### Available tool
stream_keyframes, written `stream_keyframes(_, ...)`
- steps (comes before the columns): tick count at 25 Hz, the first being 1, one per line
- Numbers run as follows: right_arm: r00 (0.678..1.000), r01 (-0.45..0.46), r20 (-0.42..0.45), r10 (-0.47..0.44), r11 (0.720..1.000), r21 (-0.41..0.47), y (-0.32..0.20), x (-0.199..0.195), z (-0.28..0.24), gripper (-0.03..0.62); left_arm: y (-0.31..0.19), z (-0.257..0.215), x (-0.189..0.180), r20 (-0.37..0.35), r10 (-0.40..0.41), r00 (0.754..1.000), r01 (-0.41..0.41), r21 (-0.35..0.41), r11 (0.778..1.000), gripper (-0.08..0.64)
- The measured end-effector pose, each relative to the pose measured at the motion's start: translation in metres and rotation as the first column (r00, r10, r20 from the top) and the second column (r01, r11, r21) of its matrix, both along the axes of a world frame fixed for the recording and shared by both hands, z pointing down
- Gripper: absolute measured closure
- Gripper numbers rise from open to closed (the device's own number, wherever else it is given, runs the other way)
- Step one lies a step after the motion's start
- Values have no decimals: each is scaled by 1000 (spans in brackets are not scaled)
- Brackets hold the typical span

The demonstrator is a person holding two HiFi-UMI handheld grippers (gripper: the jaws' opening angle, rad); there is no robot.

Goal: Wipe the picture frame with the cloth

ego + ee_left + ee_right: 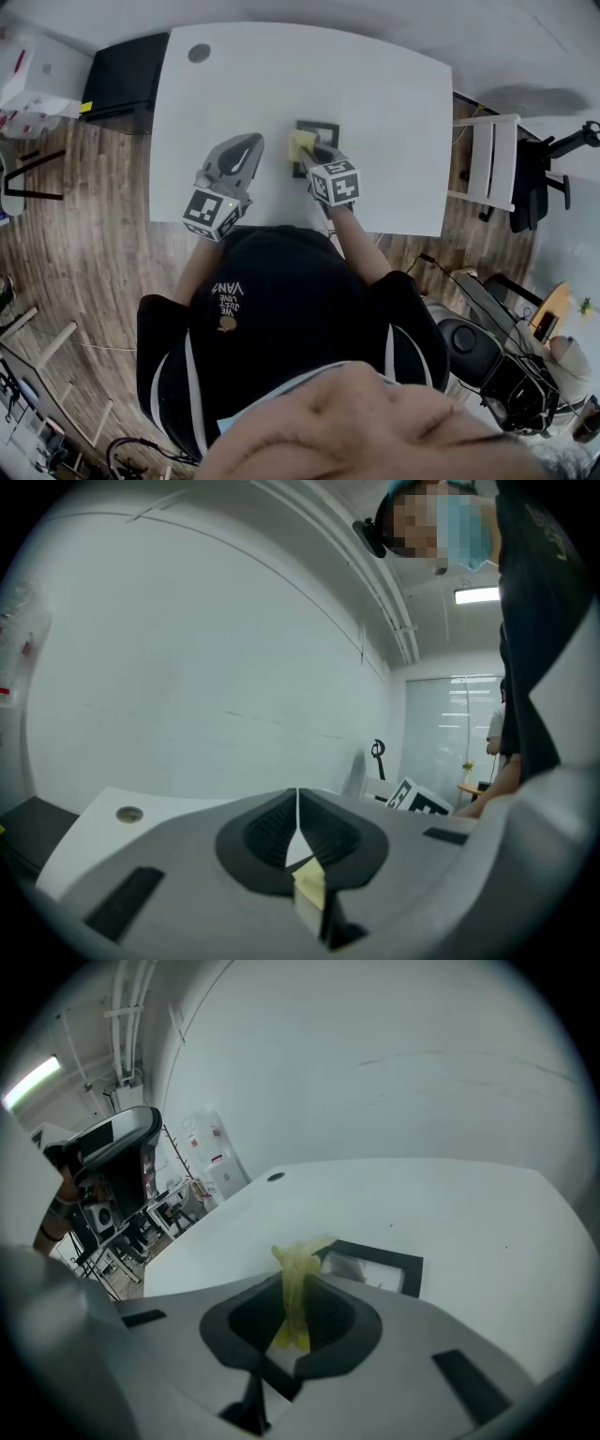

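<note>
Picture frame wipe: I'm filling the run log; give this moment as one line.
right gripper: shut on cloth | cloth: at picture frame edge | left gripper: shut, empty, beside frame | frame: flat on table

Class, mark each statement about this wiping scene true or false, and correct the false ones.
1. The right gripper holds a yellow cloth. True.
2. The frame stands upright. False: it lies flat on the table.
3. The left gripper is wide open. False: its jaws are together.
4. The frame is black. True.
5. The left gripper rests on the frame. False: it is apart from it, to the frame's left.
</note>
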State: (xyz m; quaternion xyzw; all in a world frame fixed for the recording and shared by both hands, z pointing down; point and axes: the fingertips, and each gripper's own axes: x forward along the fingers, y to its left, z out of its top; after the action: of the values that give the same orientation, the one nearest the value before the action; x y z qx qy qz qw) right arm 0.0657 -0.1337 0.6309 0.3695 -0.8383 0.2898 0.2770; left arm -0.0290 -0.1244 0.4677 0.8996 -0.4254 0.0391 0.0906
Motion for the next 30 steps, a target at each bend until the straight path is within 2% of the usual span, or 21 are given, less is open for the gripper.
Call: stream_keyframes(30,979,-163,-122,164,987,15,-4,103,9,548,-5,3,21,5,63,998,-63,-18,998,543)
